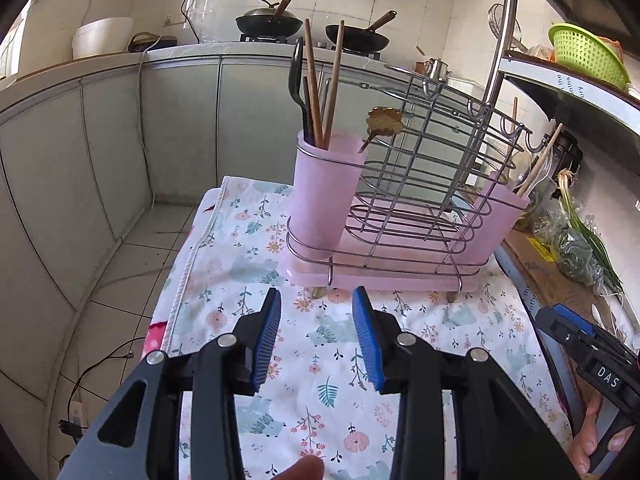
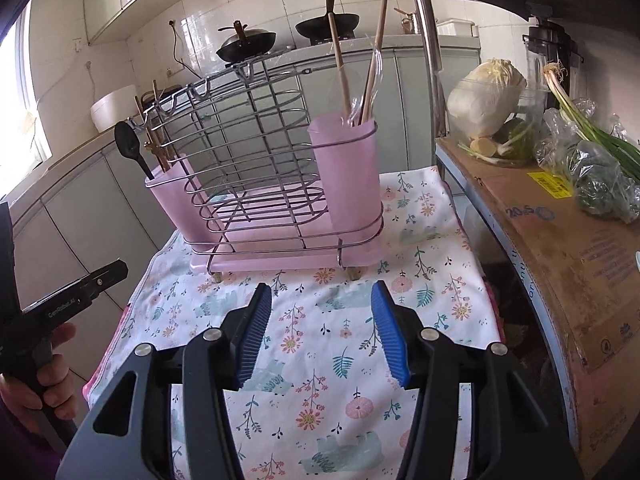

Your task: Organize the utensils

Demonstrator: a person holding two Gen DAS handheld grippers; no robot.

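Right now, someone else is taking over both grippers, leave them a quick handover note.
Left gripper: open, holding nothing, above the floral cloth.
Right gripper: open, holding nothing, above the same cloth.
The wire rack stands on the cloth with a pink cup at each end.
Left cup holds a black spoon, wooden chopsticks and a gold leaf-shaped piece.
Right cup holds chopsticks and clear utensils.
No loose utensils in view; check whether any sorting between cups remains.

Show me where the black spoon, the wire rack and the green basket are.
black spoon [image 2: 127, 141]: right wrist view, on its bowl.
wire rack [image 1: 430, 160]: left wrist view, on a bar of its side grid.
green basket [image 1: 586, 56]: left wrist view, on its outer wall.
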